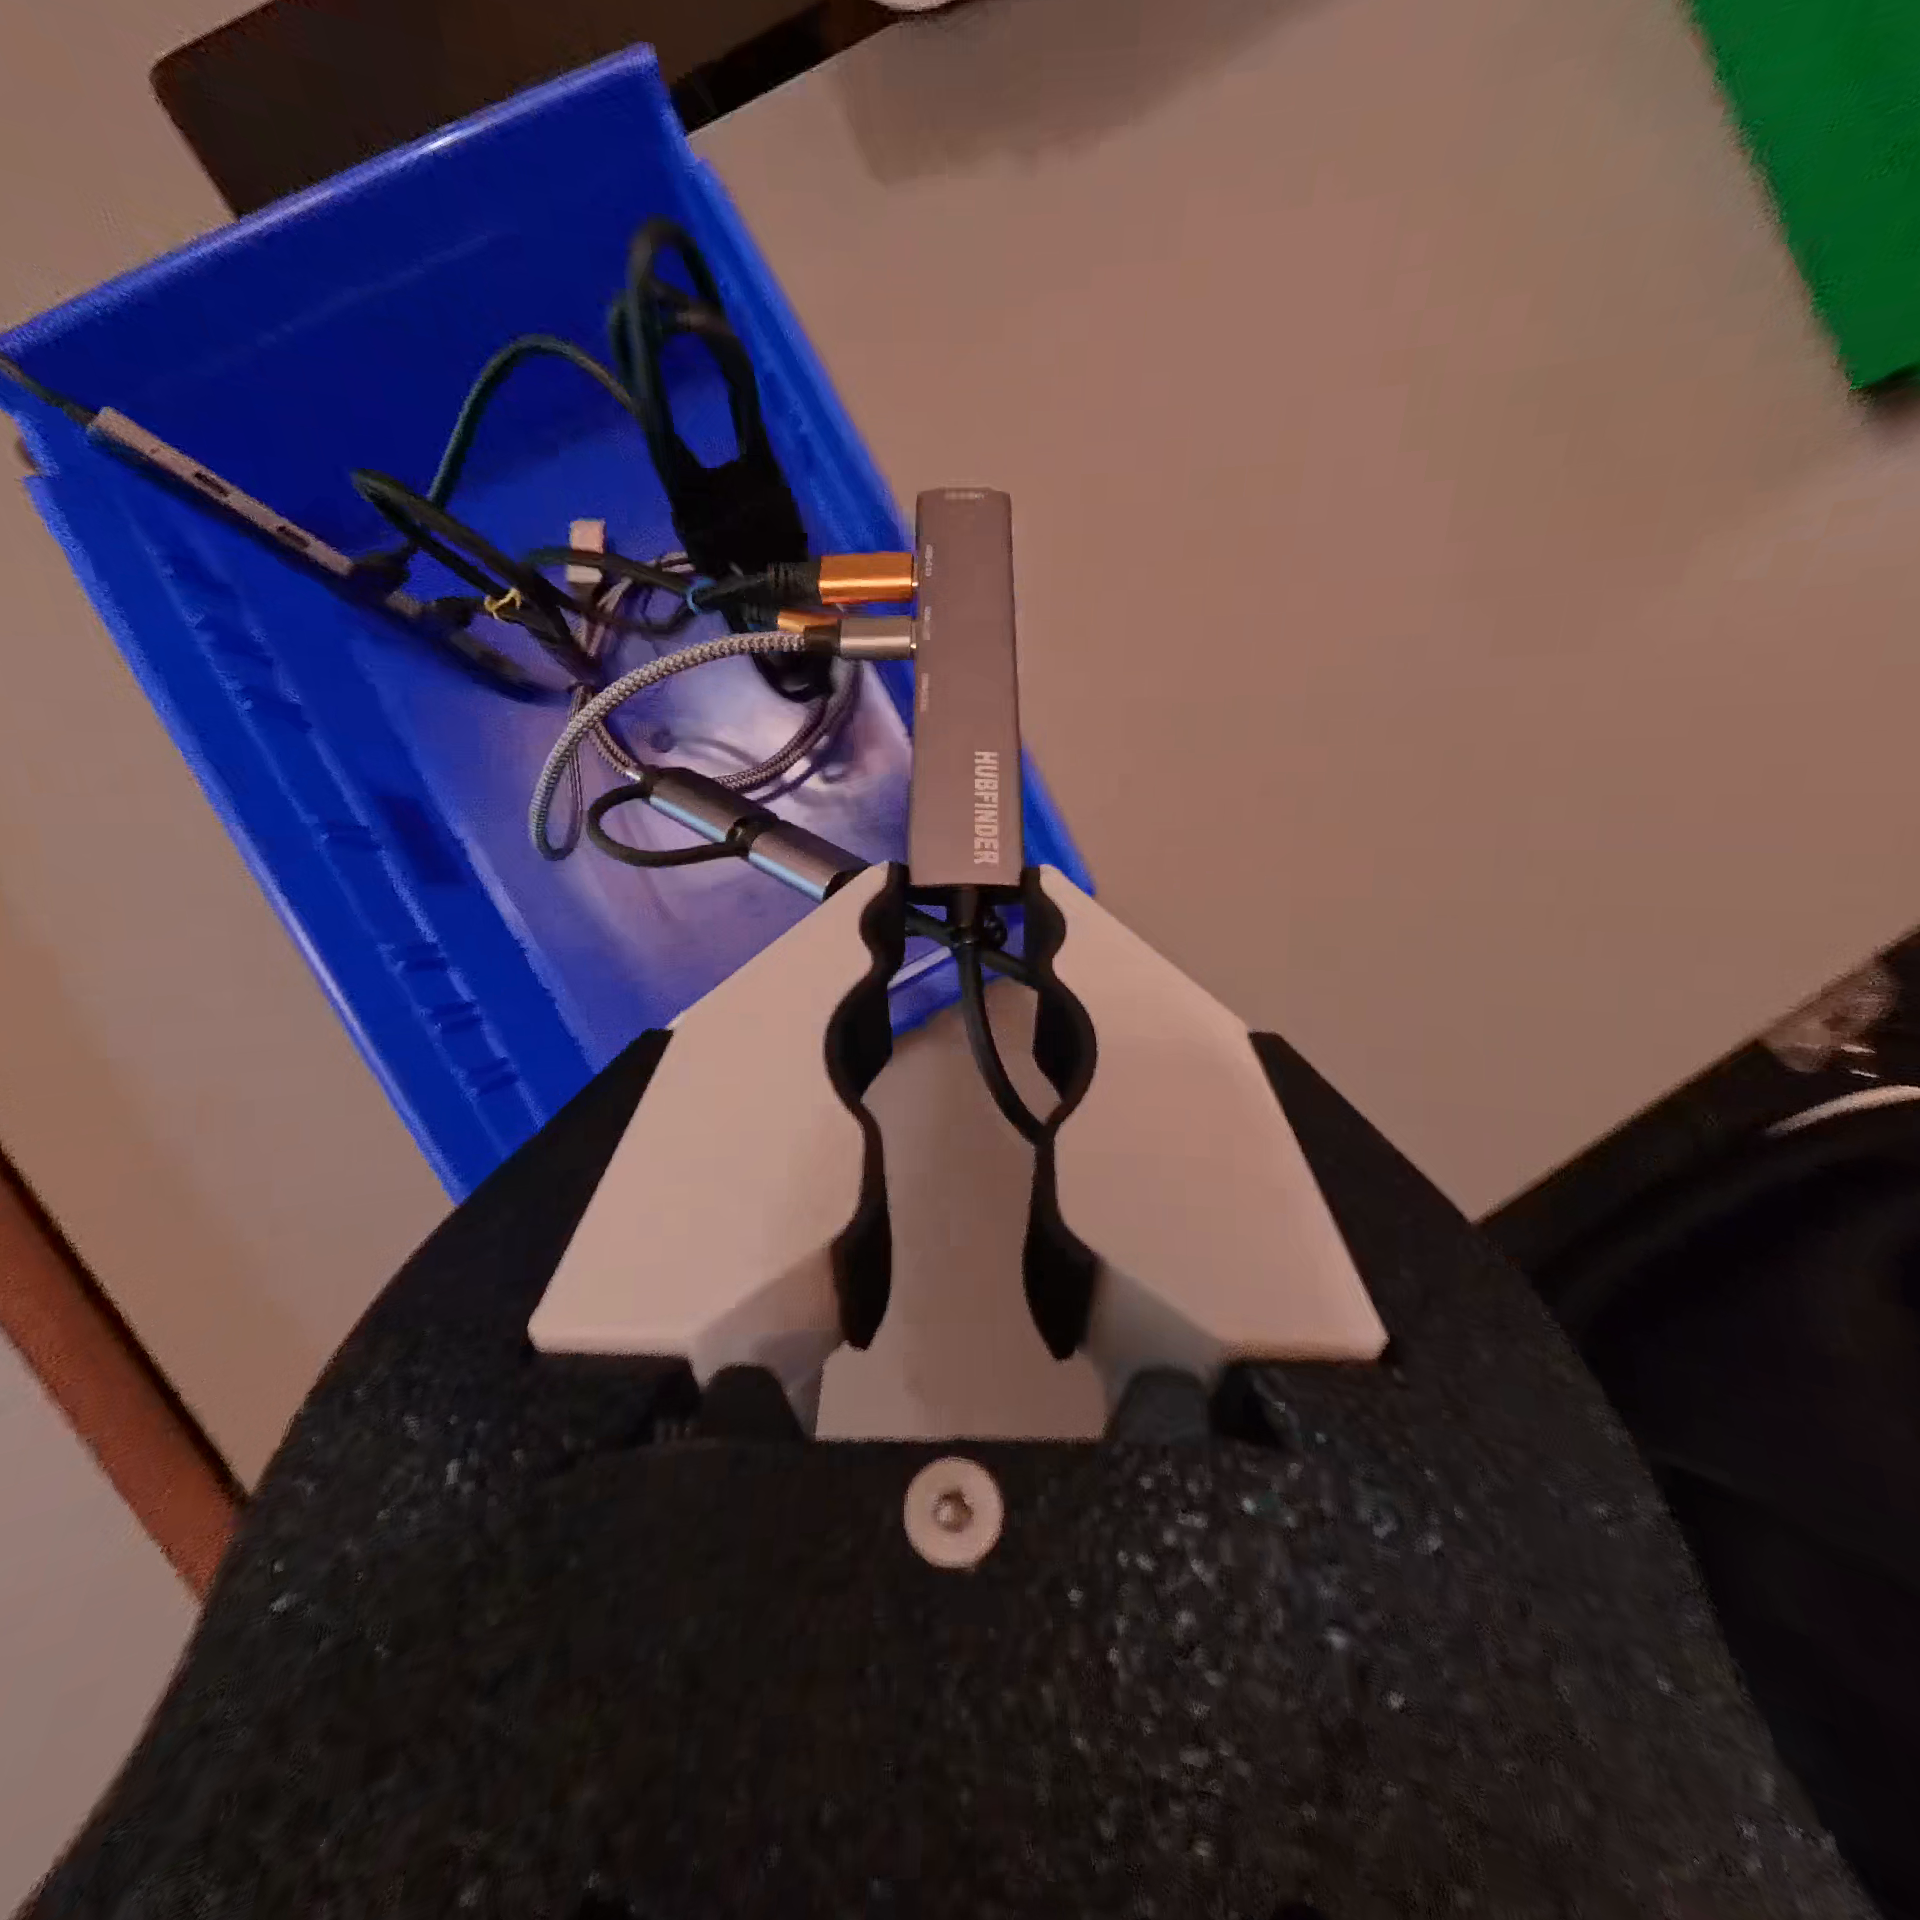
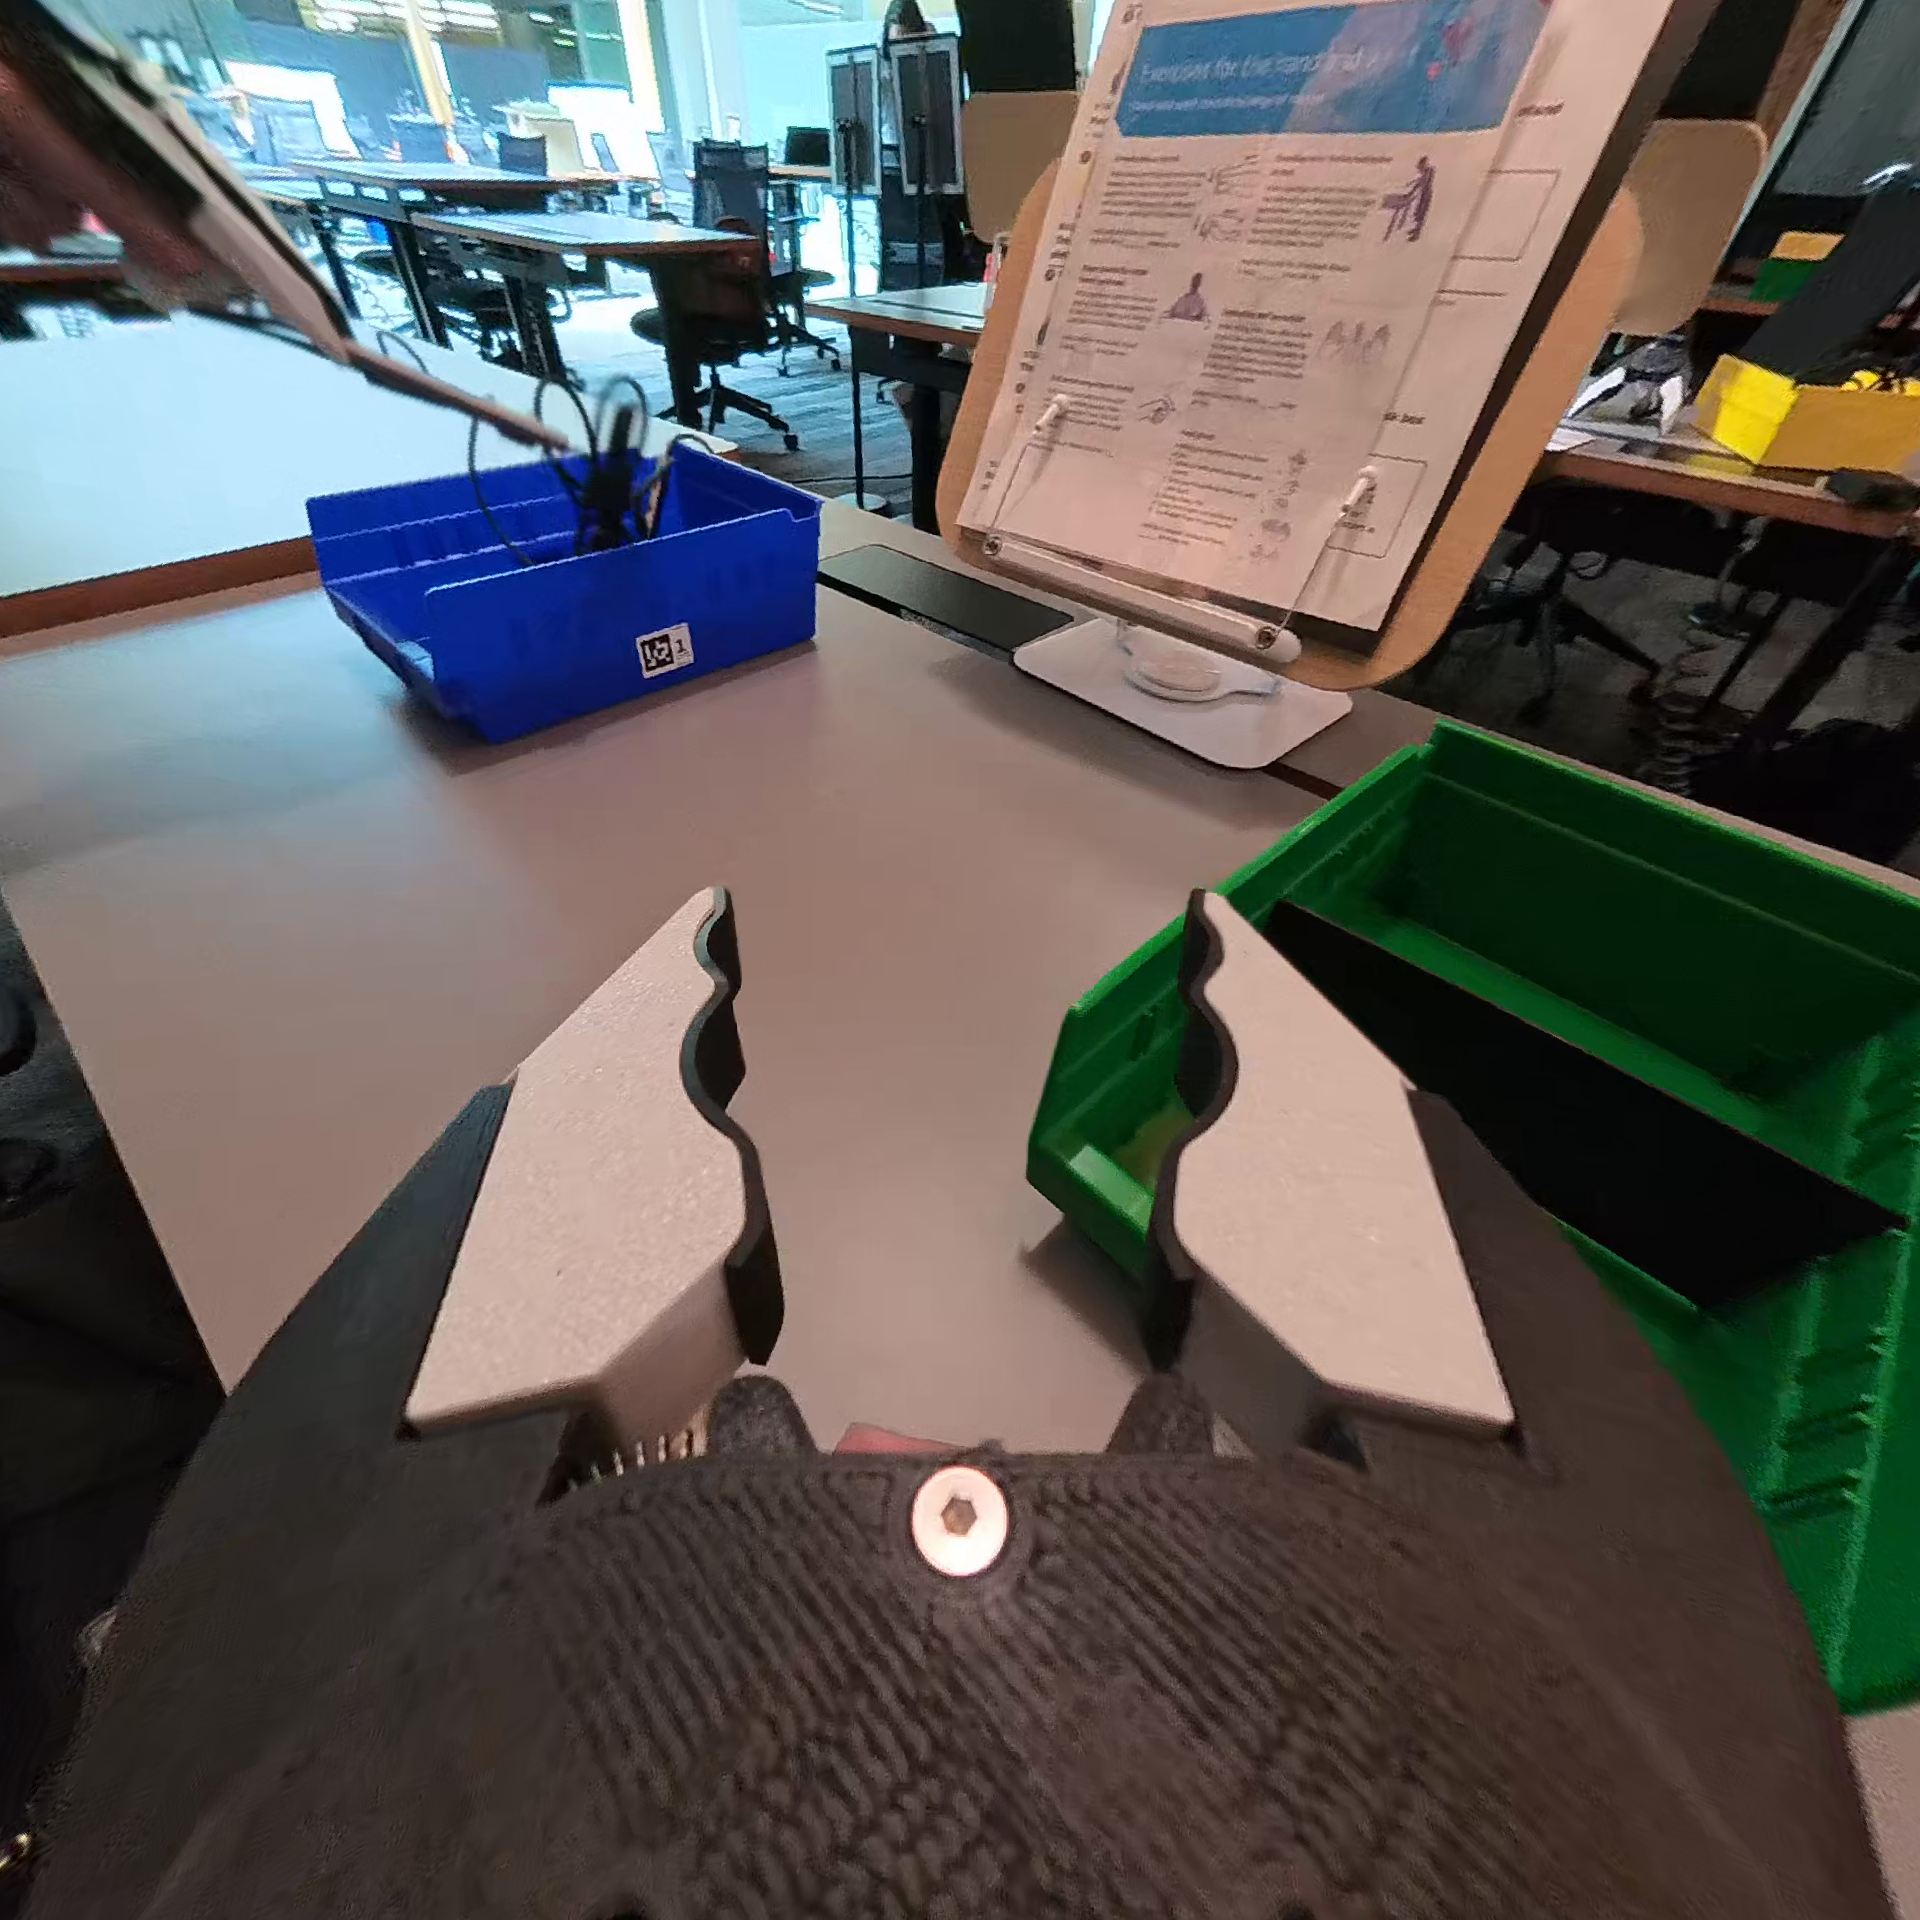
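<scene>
My left gripper (image 1: 958, 885) is shut on the near end of a slim grey USB hub (image 1: 961, 686) and holds it above the right edge of a blue bin (image 1: 312, 416). An orange plug (image 1: 868, 579) and a braided grey cable (image 1: 665, 686) are plugged into the hub's left side and trail down into the bin. The hub's own black cord (image 1: 982, 997) loops back between the fingers. My right gripper (image 2: 961, 914) is open and empty, low over the grey table (image 2: 727, 810), just left of a green bin (image 2: 1558, 935). The left gripper (image 2: 208, 239) shows blurred at the upper left of the right wrist view.
The blue bin (image 2: 582, 613) holds tangled black cables (image 1: 717, 416) and a second grey hub (image 1: 239, 509). The green bin has a black divider (image 2: 1558, 1091). A document stand (image 2: 1247, 312) with a printed page stands behind it. Desks and chairs fill the room beyond. About 50 cm separates my left fingertips from my right.
</scene>
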The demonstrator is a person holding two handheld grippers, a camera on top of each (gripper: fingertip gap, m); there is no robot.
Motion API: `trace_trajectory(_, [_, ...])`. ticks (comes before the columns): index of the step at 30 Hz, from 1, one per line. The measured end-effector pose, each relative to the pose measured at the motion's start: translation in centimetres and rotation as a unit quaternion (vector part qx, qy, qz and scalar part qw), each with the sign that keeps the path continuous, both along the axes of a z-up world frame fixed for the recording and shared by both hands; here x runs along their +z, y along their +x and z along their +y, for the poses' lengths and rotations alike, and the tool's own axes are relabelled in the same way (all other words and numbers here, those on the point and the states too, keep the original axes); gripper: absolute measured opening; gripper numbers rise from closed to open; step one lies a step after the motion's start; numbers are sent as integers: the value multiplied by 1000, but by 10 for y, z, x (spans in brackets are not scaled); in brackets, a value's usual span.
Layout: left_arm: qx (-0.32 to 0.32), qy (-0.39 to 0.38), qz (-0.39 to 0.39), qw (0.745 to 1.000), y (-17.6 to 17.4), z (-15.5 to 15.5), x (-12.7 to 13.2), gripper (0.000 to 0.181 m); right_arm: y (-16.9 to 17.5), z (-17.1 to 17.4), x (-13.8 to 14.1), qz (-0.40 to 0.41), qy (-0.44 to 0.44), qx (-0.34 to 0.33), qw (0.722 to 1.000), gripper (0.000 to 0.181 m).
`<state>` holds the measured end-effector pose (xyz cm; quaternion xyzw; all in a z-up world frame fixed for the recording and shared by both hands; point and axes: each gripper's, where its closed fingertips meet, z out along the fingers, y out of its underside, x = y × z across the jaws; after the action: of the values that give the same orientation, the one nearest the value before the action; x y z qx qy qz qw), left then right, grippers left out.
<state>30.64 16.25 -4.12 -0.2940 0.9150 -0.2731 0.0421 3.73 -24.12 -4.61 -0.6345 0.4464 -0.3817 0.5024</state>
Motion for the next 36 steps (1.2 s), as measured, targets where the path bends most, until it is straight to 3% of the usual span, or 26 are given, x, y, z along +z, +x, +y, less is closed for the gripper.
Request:
trace_trajectory(5, [-73,-39,47,995,-37,-5,27,20,1,18,-7,13,-8,35,999,85])
trace_trajectory(8, [-37,-54,4,998,-27,6,49,20,0,25,-6,9,3,56,998,85])
trace_trajectory(15, [-67,-273,28,959,-48,-3,138,20,0,27,1,-3,49,72,996,84])
trace_trajectory(21, [-86,-240,-168,952,-52,-7,179,20,2,38,7,-15,69,90,993,84])
trace_trajectory(25, [-57,-212,-328,919,-51,-8,230,20,3,45,9,-19,73,100,992,85])
trace_trajectory(28, [-33,-200,-403,893,-54,-9,263,20,5,48,6,-16,73,106,992,85])
trace_trajectory(33, [-13,-160,-430,888,-56,-15,269,20,8,46,0,-10,86,109,990,85])
trace_trajectory(36, [-14,-74,-389,918,-43,-9,227,20,10,39,-4,-4,93,96,991,86])
